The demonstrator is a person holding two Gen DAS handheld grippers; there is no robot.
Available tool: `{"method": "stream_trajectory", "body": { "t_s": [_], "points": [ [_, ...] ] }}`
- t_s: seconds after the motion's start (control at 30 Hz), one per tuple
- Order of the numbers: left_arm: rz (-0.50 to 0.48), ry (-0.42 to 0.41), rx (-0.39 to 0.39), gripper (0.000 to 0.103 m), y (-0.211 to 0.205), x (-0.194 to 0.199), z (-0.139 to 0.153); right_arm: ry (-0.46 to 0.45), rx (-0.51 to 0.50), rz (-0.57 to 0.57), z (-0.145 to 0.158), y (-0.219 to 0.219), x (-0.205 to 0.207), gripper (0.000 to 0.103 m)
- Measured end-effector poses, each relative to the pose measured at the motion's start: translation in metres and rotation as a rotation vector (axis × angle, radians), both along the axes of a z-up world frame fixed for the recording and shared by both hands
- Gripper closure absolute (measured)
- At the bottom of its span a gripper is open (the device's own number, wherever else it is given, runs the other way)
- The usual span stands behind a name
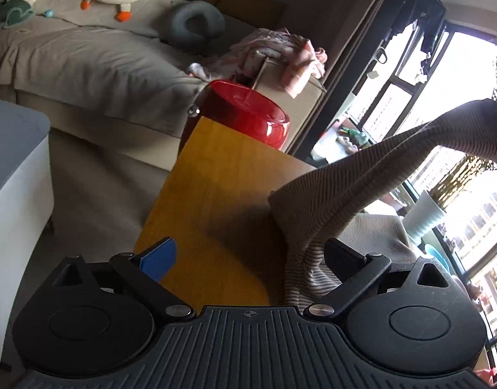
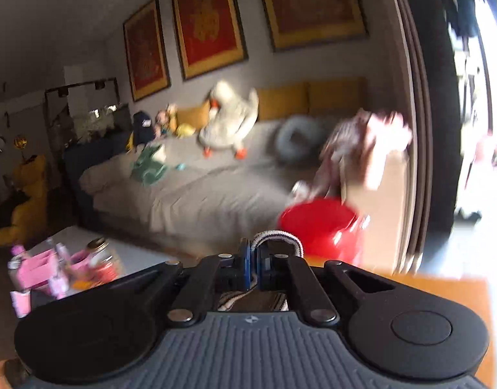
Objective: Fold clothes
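While clamped shut on a fold of the striped garment (image 2: 277, 238), the right gripper (image 2: 254, 267) lifts it, likely to spread it. Left gripper (image 1: 248, 253): jaws wide, empty, beside the cloth draped over the wooden table (image 1: 222, 175) ahead.

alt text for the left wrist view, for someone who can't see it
The open left gripper hovers over a yellow wooden table, where a brown striped garment is pulled up toward the upper right. Beyond the table are a red stool and a grey sofa.
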State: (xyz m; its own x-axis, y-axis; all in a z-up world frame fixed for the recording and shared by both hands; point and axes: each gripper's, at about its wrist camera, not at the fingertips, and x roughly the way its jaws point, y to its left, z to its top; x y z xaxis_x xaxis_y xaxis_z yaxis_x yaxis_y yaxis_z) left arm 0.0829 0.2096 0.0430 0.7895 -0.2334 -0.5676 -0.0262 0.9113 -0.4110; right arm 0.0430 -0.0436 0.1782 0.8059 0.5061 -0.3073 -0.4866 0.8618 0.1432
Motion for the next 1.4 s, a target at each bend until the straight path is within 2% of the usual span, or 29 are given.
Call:
{"method": "stream_trajectory", "body": {
  "t_s": [0.13, 0.23, 0.4, 0.53, 0.67, 0.77, 0.87, 0.9, 0.97, 1.03, 1.17, 1.27, 1.4],
  "points": [
    [-0.087, 0.006, 0.035, 0.003, -0.034, 0.011, -0.001, 0.020, -0.040, -0.092, -0.009, -0.042, 0.029, 0.100],
    [-0.152, 0.001, 0.069, 0.003, -0.062, 0.020, 0.000, 0.085, -0.076, -0.176, -0.040, -0.079, 0.050, 0.100],
    [-0.256, -0.009, 0.111, 0.003, -0.108, 0.037, -0.004, 0.251, -0.064, -0.301, -0.111, -0.122, 0.081, 0.100],
    [-0.299, -0.011, 0.108, 0.003, -0.130, 0.055, -0.016, 0.294, -0.062, -0.324, -0.145, -0.134, 0.076, 0.098],
    [-0.283, 0.020, 0.113, 0.013, -0.134, 0.078, -0.037, 0.330, -0.061, -0.341, -0.177, -0.144, 0.069, 0.096],
    [-0.290, -0.010, 0.151, 0.020, -0.130, 0.092, -0.043, 0.349, -0.063, -0.358, -0.199, -0.154, 0.061, 0.096],
    [-0.268, -0.019, 0.175, 0.026, -0.123, 0.103, -0.048, 0.339, -0.072, -0.382, -0.200, -0.155, 0.048, 0.095],
    [-0.256, -0.013, 0.169, 0.026, -0.120, 0.107, -0.049, 0.320, -0.095, -0.388, -0.200, -0.153, 0.044, 0.091],
    [-0.246, -0.012, 0.171, 0.024, -0.119, 0.107, -0.051, 0.266, -0.162, -0.398, -0.200, -0.146, 0.037, 0.080],
    [-0.237, -0.008, 0.190, 0.016, -0.122, 0.101, -0.054, 0.219, -0.214, -0.402, -0.202, -0.141, 0.035, 0.077],
    [-0.220, -0.024, 0.235, 0.013, -0.130, 0.091, -0.061, 0.201, -0.222, -0.404, -0.204, -0.139, 0.042, 0.077],
    [-0.205, -0.014, 0.218, 0.011, -0.131, 0.087, -0.060, 0.169, -0.309, -0.398, -0.203, -0.132, 0.051, 0.074],
    [-0.180, 0.002, 0.208, 0.011, -0.130, 0.080, -0.054, 0.160, -0.375, -0.385, -0.192, -0.127, 0.054, 0.070]
  ]
}}
